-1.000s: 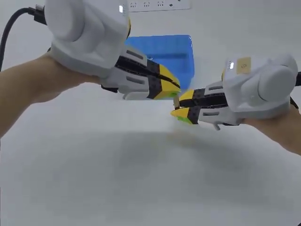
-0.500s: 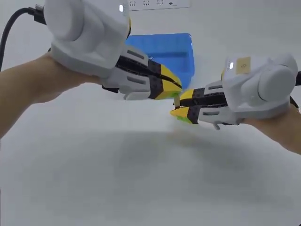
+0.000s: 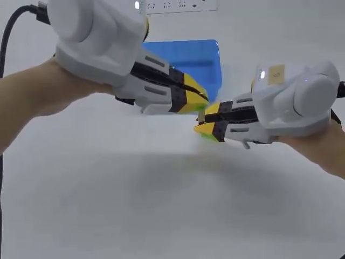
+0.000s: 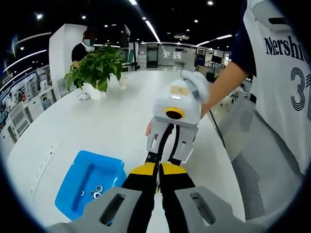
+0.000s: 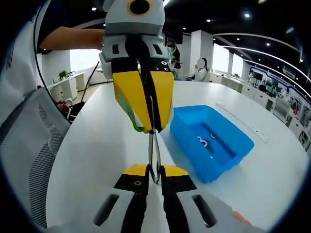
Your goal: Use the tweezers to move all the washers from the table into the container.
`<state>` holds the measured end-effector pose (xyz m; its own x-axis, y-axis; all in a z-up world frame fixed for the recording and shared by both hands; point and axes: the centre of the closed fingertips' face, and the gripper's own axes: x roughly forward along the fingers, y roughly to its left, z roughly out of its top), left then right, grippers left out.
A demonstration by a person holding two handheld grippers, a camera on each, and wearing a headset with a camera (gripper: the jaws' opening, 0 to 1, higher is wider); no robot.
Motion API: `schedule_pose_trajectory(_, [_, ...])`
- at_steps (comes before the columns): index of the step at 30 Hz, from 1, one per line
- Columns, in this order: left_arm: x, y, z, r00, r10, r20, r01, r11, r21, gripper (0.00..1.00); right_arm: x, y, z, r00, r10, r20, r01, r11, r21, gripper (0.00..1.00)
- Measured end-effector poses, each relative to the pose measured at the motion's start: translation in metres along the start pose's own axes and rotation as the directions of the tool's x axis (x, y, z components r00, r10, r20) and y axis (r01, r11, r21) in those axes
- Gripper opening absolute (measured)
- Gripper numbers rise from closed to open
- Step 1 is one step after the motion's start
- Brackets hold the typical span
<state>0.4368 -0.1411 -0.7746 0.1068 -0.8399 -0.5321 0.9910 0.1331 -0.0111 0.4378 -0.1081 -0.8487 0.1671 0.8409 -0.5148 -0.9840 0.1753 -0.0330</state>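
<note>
Both grippers meet tip to tip above the white table. My left gripper (image 3: 204, 97) (image 5: 150, 127) has its yellow jaws shut on thin silver tweezers (image 5: 153, 148), with a green strip beside them. My right gripper (image 3: 200, 125) (image 5: 154, 172) is shut on the tweezers' other end. In the left gripper view, my left gripper (image 4: 158, 171) points at the right gripper (image 4: 156, 159) straight ahead. Just behind the tips stands the blue container (image 3: 207, 51) (image 4: 111, 171) (image 5: 228, 151). Several washers (image 4: 97, 191) (image 5: 204, 141) lie inside it.
A power strip (image 3: 183, 5) lies at the table's far edge, and a black cable (image 3: 12, 33) runs off the left gripper. A potted plant (image 4: 97, 65) stands farther along the table. A mesh chair (image 5: 34, 160) sits beside the table.
</note>
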Motion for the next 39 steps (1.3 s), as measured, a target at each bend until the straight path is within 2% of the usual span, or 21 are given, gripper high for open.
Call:
schedule_pose_trajectory(10, [-0.02, -0.001, 0.012, 0.9999, 0.013, 0.011, -0.012, 1.0, -0.005, 0.05, -0.005, 0.001, 0.022, 0.9997, -0.002, 0.022, 0.002, 1.0, -0.016, 0.11])
schedule_pose_trajectory(15, [-0.032, 0.002, 0.021, 0.9993, 0.031, 0.021, -0.031, 0.999, 0.005, 0.05, -0.007, -0.001, 0.038, 0.9992, 0.001, 0.041, 0.0, 1.0, -0.026, 0.11])
schedule_pose_trajectory(16, [-0.035, 0.002, 0.027, 0.999, 0.034, 0.029, -0.035, 0.999, 0.002, 0.05, -0.008, -0.002, 0.042, 0.9987, 0.005, 0.05, -0.004, 1.0, -0.024, 0.11])
schedule_pose_trajectory(21, [-0.046, 0.009, 0.032, 0.9979, 0.055, 0.035, -0.056, 0.998, 0.016, 0.05, -0.011, -0.007, 0.056, 0.9975, -0.002, 0.071, 0.005, 0.999, -0.035, 0.11])
schedule_pose_trajectory(32, [-0.063, 0.023, 0.056, 0.9956, 0.082, 0.044, -0.086, 0.993, 0.086, 0.05, -0.016, -0.027, 0.087, 0.9952, -0.034, 0.092, 0.042, 0.995, -0.093, 0.11])
schedule_pose_trajectory(35, [-0.068, 0.03, 0.057, 0.9951, 0.09, 0.041, -0.093, 0.99, 0.104, 0.05, -0.014, -0.034, 0.094, 0.994, -0.042, 0.101, 0.052, 0.993, -0.102, 0.11])
schedule_pose_trajectory(39, [-0.073, 0.044, 0.053, 0.9949, 0.098, 0.023, -0.101, 0.987, 0.123, 0.05, -0.007, -0.044, 0.098, 0.9946, -0.044, 0.094, 0.056, 0.991, -0.124, 0.11])
